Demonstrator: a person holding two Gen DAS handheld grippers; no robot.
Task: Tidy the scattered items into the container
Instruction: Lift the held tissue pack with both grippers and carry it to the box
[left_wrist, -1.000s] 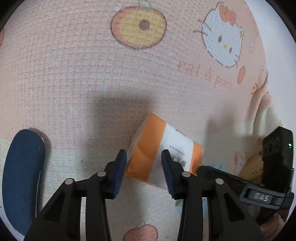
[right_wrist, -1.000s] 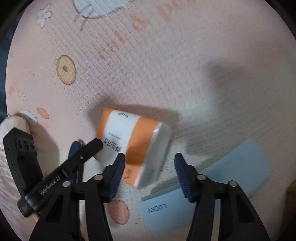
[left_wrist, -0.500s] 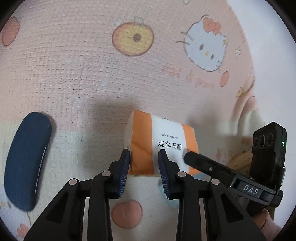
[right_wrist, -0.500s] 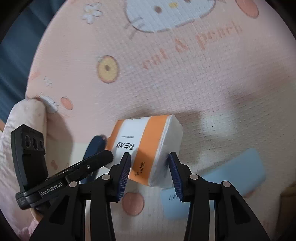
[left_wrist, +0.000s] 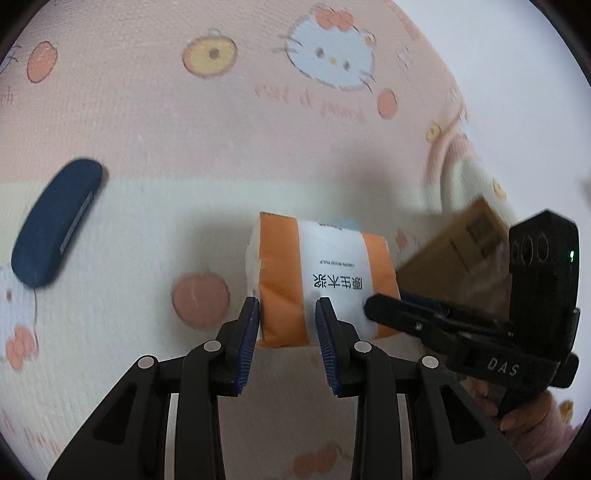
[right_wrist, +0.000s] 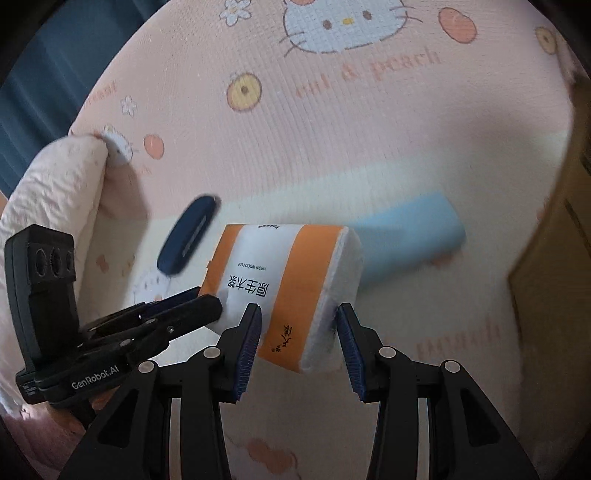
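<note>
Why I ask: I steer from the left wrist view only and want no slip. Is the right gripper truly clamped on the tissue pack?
Observer: Yes. In the right wrist view the right gripper has one pad on the tissue pack's printed face and the other against its white end.
Operator: What is that scrap of blue behind the pack?
Observer: A light blue flat item, lying on the mat just beyond the pack's white end.
</note>
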